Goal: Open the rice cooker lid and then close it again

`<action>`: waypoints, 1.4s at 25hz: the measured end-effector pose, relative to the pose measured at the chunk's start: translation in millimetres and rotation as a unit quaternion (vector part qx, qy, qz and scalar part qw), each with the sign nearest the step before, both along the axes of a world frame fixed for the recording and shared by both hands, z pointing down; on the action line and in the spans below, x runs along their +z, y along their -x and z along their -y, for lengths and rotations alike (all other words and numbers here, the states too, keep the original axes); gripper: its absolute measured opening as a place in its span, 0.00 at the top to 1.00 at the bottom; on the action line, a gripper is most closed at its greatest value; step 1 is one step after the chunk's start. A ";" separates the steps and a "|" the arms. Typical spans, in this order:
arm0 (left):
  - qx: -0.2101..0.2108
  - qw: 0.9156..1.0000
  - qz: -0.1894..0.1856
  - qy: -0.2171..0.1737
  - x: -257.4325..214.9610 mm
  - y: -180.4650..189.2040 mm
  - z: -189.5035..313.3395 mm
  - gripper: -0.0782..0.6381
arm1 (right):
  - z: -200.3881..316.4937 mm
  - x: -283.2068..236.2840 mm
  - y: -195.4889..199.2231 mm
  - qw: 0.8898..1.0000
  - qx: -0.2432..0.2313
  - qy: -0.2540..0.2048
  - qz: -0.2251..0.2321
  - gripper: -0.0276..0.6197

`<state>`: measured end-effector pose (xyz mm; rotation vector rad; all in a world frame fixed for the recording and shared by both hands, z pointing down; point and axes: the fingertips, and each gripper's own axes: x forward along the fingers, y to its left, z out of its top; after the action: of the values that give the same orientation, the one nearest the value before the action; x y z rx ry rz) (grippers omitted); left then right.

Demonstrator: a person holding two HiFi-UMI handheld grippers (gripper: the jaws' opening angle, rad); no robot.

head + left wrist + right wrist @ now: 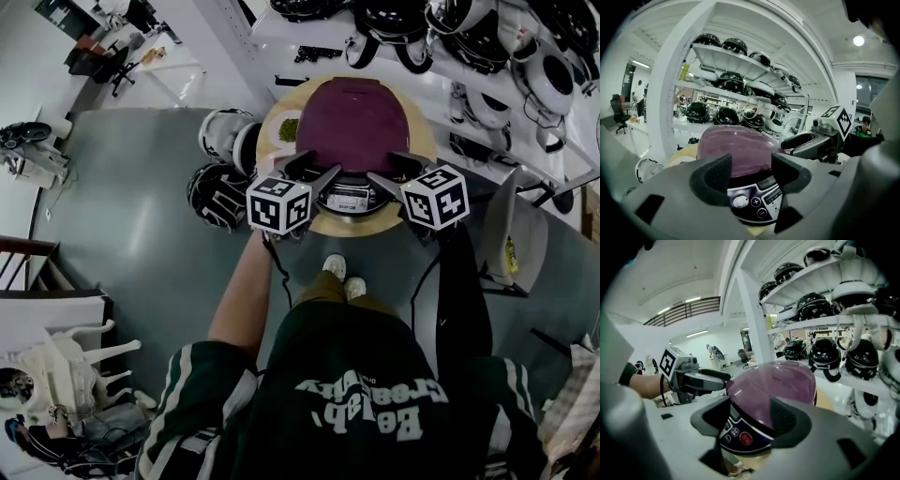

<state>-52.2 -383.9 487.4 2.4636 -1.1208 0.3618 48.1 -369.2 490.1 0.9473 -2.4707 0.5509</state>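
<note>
- Head view: nearest the lens is the person's dark sweatshirt (366, 403) with white lettering, and a bare forearm (242, 291) reaches forward from it on the left.
- Head view: the left gripper (317, 167) and the right gripper (389, 169) are held side by side at the front edge of the rice cooker (352, 122). The cooker stands on a round wooden table (330, 228) with its purple lid down.
- Head view: two helmets (217, 195) lie on the floor just beside the table's left rim.
- Left gripper view: the left gripper (752, 161) has its jaws spread wide and nothing clamped. The purple lid (736, 145) and the control panel (757, 201) show in the gap. The right gripper (797, 143) is at the right, near the lid's edge. Shelves of helmets (722, 51) rise behind.
- Right gripper view: the right gripper (752, 406) likewise has its jaws wide apart and grips nothing. The closed lid (773, 385) and a red button (746, 438) sit in the gap, and the left gripper (717, 377) is at the left.
</note>
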 end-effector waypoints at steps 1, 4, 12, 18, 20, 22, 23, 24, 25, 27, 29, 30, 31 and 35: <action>0.000 1.000 0.001 0.003 2.4 -0.1 -0.3 0.52 | 0.0 2.0 0.5 1.000 0.001 0.002 0.002 0.54; 0.004 1.000 0.010 0.014 12.3 -1.4 -2.0 0.52 | -0.7 10.6 0.9 1.000 0.007 0.014 0.007 0.55; -0.001 1.000 0.009 0.025 20.2 -1.4 -0.7 0.54 | 0.0 19.3 0.3 1.000 0.015 0.018 -0.012 0.56; -0.012 0.999 0.029 0.029 23.8 -2.9 -0.4 0.53 | 1.0 22.1 1.5 0.999 0.021 0.032 -0.021 0.55; -0.008 0.999 0.037 0.034 24.8 -5.4 -0.5 0.52 | 1.9 23.0 0.7 0.999 0.018 0.040 -0.028 0.57; -0.005 0.999 0.041 0.036 25.6 -6.8 -1.2 0.51 | 1.7 24.6 1.4 0.998 0.015 0.037 -0.054 0.58; -0.005 0.998 0.042 0.035 25.8 -6.6 -1.5 0.51 | 1.3 25.6 2.3 0.997 0.014 0.030 -0.069 0.58; -0.006 0.998 0.043 0.034 25.8 -6.3 -1.6 0.51 | 1.1 26.2 3.1 0.996 0.016 0.024 -0.080 0.58; -0.007 0.999 0.043 0.033 25.8 -6.1 -1.4 0.51 | 1.2 26.5 3.4 0.996 0.018 0.018 -0.084 0.58; -0.007 0.999 0.044 0.030 25.9 -6.2 -0.8 0.51 | 2.1 26.3 2.9 0.997 0.026 0.014 -0.077 0.58; -0.005 0.998 0.047 0.029 26.4 -6.3 -0.4 0.51 | 3.1 26.0 2.6 0.997 0.034 0.012 -0.069 0.58; -0.005 0.998 0.049 0.028 26.7 -6.0 -0.6 0.51 | 3.2 25.9 2.6 0.997 0.037 0.012 -0.065 0.58; -0.006 0.998 0.048 0.027 26.7 -5.6 -0.9 0.51 | 3.1 25.8 2.7 0.997 0.041 0.010 -0.061 0.58; -0.013 0.999 0.036 0.021 25.1 -5.2 -1.2 0.51 | 1.0 24.3 2.5 0.998 0.043 -0.007 -0.050 0.57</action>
<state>-47.0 -382.7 512.4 2.4137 -1.1620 0.4644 45.6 -370.2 514.4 1.0634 -2.3568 0.5024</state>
